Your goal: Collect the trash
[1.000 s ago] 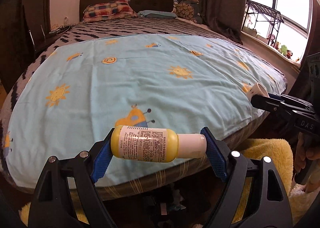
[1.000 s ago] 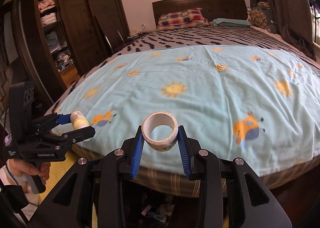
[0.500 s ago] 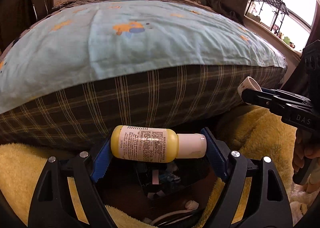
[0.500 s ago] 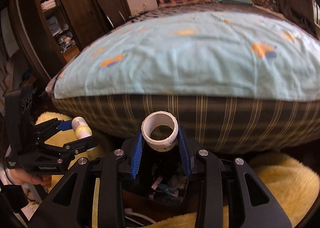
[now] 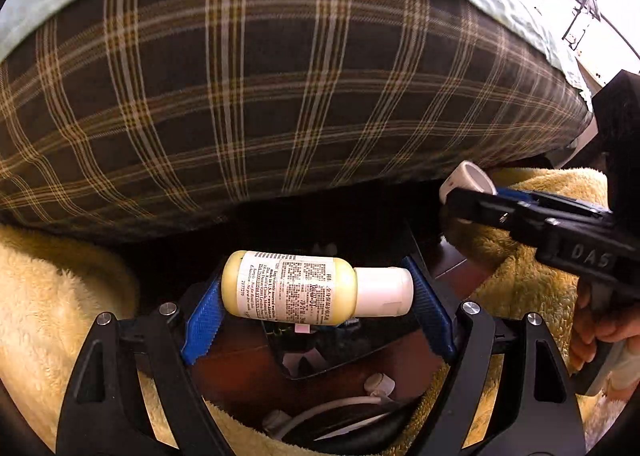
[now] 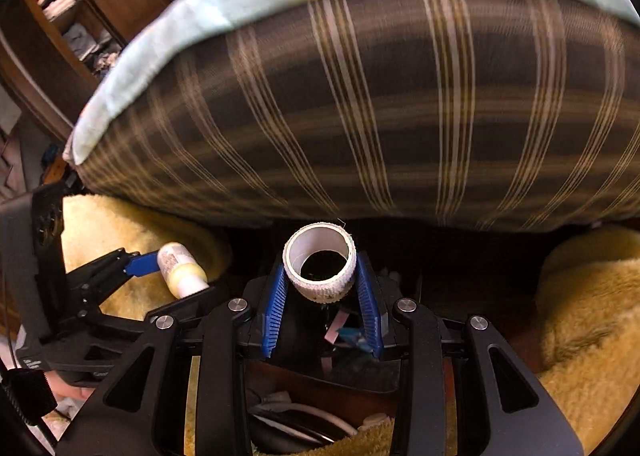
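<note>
Low beside plaid bed side (image 5: 280, 96), left gripper (image 5: 316, 292) clamping yellow bottle (image 5: 296, 288) (lying crosswise), right gripper (image 6: 322, 276) pinching tape roll (image 6: 320, 272)

Both tools point steeply down, left tool (image 5: 316, 292) and right tool (image 6: 322, 276) each clamped.

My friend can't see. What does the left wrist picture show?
The left gripper holds a yellow bottle sideways over a dark bin beside the plaid bed side. At right, the right gripper holds a white tape roll.
</note>
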`<state>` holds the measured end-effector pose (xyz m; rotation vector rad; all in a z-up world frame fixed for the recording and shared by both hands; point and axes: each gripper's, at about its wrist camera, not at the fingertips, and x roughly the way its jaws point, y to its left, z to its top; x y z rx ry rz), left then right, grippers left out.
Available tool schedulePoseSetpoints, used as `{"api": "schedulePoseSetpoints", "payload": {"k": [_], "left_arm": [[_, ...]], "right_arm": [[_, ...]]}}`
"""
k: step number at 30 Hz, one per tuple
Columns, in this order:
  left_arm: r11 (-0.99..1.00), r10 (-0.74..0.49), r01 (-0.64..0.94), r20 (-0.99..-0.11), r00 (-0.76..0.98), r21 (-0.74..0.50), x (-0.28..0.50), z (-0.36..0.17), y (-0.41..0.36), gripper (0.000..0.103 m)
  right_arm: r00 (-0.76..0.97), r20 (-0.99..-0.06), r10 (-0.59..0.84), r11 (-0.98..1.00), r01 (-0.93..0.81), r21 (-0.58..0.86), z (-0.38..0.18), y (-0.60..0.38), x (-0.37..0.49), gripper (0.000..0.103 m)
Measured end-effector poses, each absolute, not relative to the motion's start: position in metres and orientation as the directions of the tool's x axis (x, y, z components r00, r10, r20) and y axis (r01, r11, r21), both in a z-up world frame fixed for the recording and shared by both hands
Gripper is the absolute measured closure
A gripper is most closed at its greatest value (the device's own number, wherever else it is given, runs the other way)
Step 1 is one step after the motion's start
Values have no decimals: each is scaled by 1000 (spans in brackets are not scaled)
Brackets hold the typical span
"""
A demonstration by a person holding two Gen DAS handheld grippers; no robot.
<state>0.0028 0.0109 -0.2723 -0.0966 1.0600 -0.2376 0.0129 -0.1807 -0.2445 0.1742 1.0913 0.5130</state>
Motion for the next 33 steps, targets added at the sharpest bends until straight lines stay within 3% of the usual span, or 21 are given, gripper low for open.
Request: {"api": "schedulePoseSetpoints", "payload": {"k": [13,14,16,24,28,33], "left_arm": [[970,-237,159,-870,432,-185,6,-283,5,24],[971,-233,155,-871,432,-182,6,-285,5,21],[972,-228,148,-869,439,-181,6,-286,6,17],[975,-217,144,-858,466,-168,8,-275,13,8],[979,-203,134,-840,503,-157,5,-256,16,8],[980,-197,114,-785,587,-161,2,-212,22,8]], "right_arm": [[350,-799,488,868,-293,401,-247,-178,21,64],[356,-798,486,870,-289,400,-246,-180,22,62],[366,-798,479,874,-282,395,-243,-187,24,47],[416,-787,456,888,-276,369,-230,-198,24,39],[472,-772,426,903,-276,330,-209,-207,22,19],[558,-730,395,917,-286,277,-171,-217,18,8]]}}
